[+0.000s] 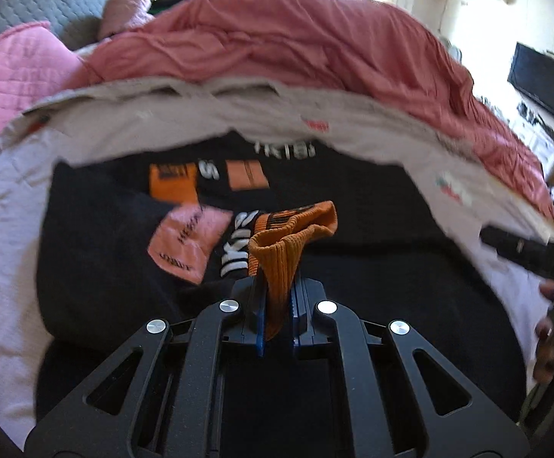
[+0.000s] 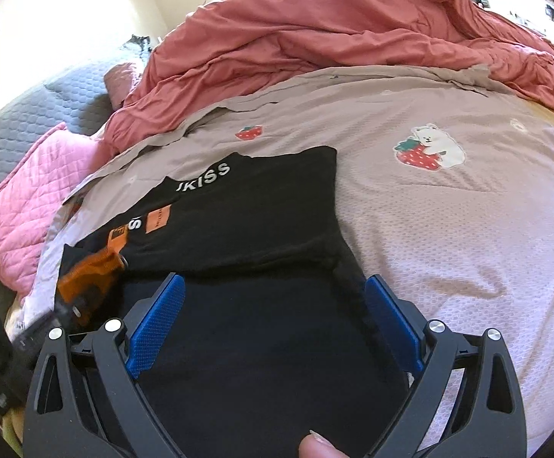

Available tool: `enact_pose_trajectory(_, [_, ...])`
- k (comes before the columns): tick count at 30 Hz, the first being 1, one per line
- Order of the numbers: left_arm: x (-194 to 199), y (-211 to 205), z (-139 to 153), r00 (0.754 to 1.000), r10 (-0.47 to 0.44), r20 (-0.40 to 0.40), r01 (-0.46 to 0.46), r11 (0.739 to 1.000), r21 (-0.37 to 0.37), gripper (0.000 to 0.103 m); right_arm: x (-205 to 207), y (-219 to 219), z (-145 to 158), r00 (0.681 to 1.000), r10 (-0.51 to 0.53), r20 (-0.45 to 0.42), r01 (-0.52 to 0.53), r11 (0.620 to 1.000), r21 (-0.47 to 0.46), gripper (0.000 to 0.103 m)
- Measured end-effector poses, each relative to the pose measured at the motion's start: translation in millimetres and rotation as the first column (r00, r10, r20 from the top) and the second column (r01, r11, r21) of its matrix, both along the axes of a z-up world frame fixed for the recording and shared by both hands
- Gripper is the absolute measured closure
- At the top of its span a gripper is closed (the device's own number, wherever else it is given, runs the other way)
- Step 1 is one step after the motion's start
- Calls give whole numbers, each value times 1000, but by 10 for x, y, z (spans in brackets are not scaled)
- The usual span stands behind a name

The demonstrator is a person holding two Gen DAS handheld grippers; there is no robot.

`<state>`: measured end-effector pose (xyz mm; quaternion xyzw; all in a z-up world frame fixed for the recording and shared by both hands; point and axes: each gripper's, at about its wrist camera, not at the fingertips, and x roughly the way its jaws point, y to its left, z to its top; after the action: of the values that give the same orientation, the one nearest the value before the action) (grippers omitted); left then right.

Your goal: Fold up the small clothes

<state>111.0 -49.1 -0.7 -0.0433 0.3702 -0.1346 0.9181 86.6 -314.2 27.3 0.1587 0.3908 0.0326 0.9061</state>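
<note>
A small black shirt (image 1: 353,229) with white letters and orange patches lies spread on the bed sheet; it also shows in the right wrist view (image 2: 258,221). My left gripper (image 1: 277,301) is shut on the shirt's orange ribbed cuff (image 1: 288,236) and holds it lifted above the shirt. In the right wrist view this cuff (image 2: 94,278) shows blurred at the left. My right gripper (image 2: 273,305) is open, its blue pads (image 2: 158,320) spread over the near part of the black shirt, holding nothing.
The pale pink sheet (image 2: 448,229) has strawberry and bear prints. A bunched red blanket (image 2: 334,30) lies at the far side. A pink quilted pillow (image 2: 21,198) and grey headboard (image 2: 17,114) are at the left. The right hand (image 1: 548,328) shows at the edge.
</note>
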Motion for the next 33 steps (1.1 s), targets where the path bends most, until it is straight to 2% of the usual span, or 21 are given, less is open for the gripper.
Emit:
enact_pose_trajectory(5, [-42,-17,-165,992,-106,-64,102,993,-53,87,50,46,-40,1000,-8,-18,8,1000,8,8])
enact_pose_trajectory(7, [-67,-2,-176,986,-145,-82,136,985,-105,75,68,87,-42,1000,-5,-22,5,1000,9,8])
enact_pose_trajectory(9, [-138,50,-144,979,-191,-76,176,969,-173,66,81,119,-35,1000,-2,-25,3,1000,17,8])
enact_pose_trajectory(10, [-164,60,-104,980,-188,-58,176,969,-171,66,93,141,-31,1000,1,-26,-1,1000,25,8])
enact_pose_trajectory(12, [-215,143,1,988,-155,-5,152,975,-161,66,122,217,-34,999,18,-32,-16,999,39,8])
enact_pose_trajectory(14, [-240,290,119,995,-79,66,87,988,-125,66,151,326,-49,998,45,-42,-43,998,49,8])
enact_pose_trajectory(16, [-215,469,181,993,44,109,-39,998,-51,61,183,491,-78,994,91,-55,-88,994,62,8])
enact_pose_trajectory(19, [-161,689,186,981,158,112,-157,987,-17,58,259,828,-201,977,189,-101,-181,980,81,8])
enact_pose_trajectory(23, [-94,983,174,961,262,91,-258,965,-54,53,389,1173,-405,954,246,-170,-224,965,139,9])
enact_pose_trajectory(25, [-51,1092,167,951,300,79,-295,953,-74,52,450,1294,-450,953,246,-176,-223,965,137,19])
enact_pose_trajectory(27, [-33,1207,161,942,330,66,-324,942,-92,51,517,1408,-461,952,252,-174,-232,964,129,44])
enact_pose_trajectory(29, [-12,1317,142,930,364,46,-357,926,-121,51,563,1473,-457,951,258,-171,-241,964,110,56])
enact_pose_trajectory(30, [2,1348,143,927,374,38,-366,921,-129,51,585,1505,-439,952,259,-164,-245,965,97,74])
enact_pose_trajectory(31, [7,1387,133,921,389,30,-382,914,-135,51,593,1509,-426,950,271,-154,-257,961,105,86])
enact_pose_trajectory(32, [8,1407,126,916,400,25,-393,910,-134,51,609,1512,-410,945,293,-144,-276,953,123,93])
enact_pose_trajectory(33, [10,1419,123,915,404,23,-397,908,-134,51,610,1526,-377,944,303,-132,-288,950,125,93])
